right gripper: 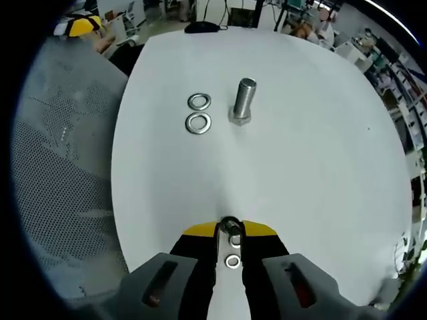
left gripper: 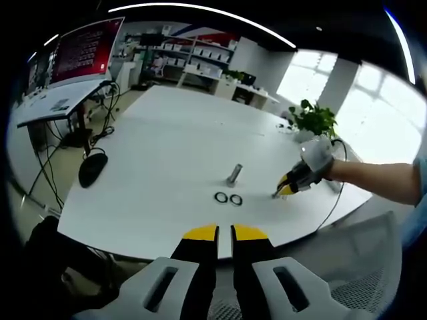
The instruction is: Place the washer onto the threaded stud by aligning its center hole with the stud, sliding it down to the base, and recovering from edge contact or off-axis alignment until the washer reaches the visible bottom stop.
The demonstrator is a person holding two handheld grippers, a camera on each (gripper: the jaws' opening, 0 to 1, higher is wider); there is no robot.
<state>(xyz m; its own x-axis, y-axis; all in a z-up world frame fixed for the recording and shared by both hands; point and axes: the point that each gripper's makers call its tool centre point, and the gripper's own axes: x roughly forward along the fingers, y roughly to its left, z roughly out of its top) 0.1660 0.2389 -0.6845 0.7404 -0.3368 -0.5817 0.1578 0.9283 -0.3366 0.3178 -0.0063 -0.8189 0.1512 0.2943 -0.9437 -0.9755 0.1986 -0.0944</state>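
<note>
White laminate forms the tabletop [left gripper: 167, 147], a broad rounded surface in an open office or lab. In the left gripper view, shelving with white boxes [left gripper: 193, 57] lines the far wall, a large screen [left gripper: 87, 48] showing red content stands at the left above a side desk with trailing cables, a black computer mouse [left gripper: 92, 168] lies near the tabletop's left edge, a potted green plant [left gripper: 313, 120] sits at the far right, and bright windows run behind it. Text on the screen is too small to read. The left gripper [left gripper: 224, 231] hangs off the near edge of the tabletop, its yellow-tipped jaws nearly together with nothing between them. This view also takes in the right gripper [left gripper: 283, 192], held by a gloved hand [left gripper: 313, 160] and low over the tabletop, to the right of the parts. The threaded stud [right gripper: 243, 100], a bolt standing upright on its hexagonal head, is sharper in the right gripper view, with two spare washers [right gripper: 198, 113] lying flat just beside it, touching each other. That view further shows a grey mesh chair [right gripper: 60, 180] beside the tabletop. The right gripper's jaws are clamped on a washer [right gripper: 231, 232] held edge-on, well apart from the stud.
</note>
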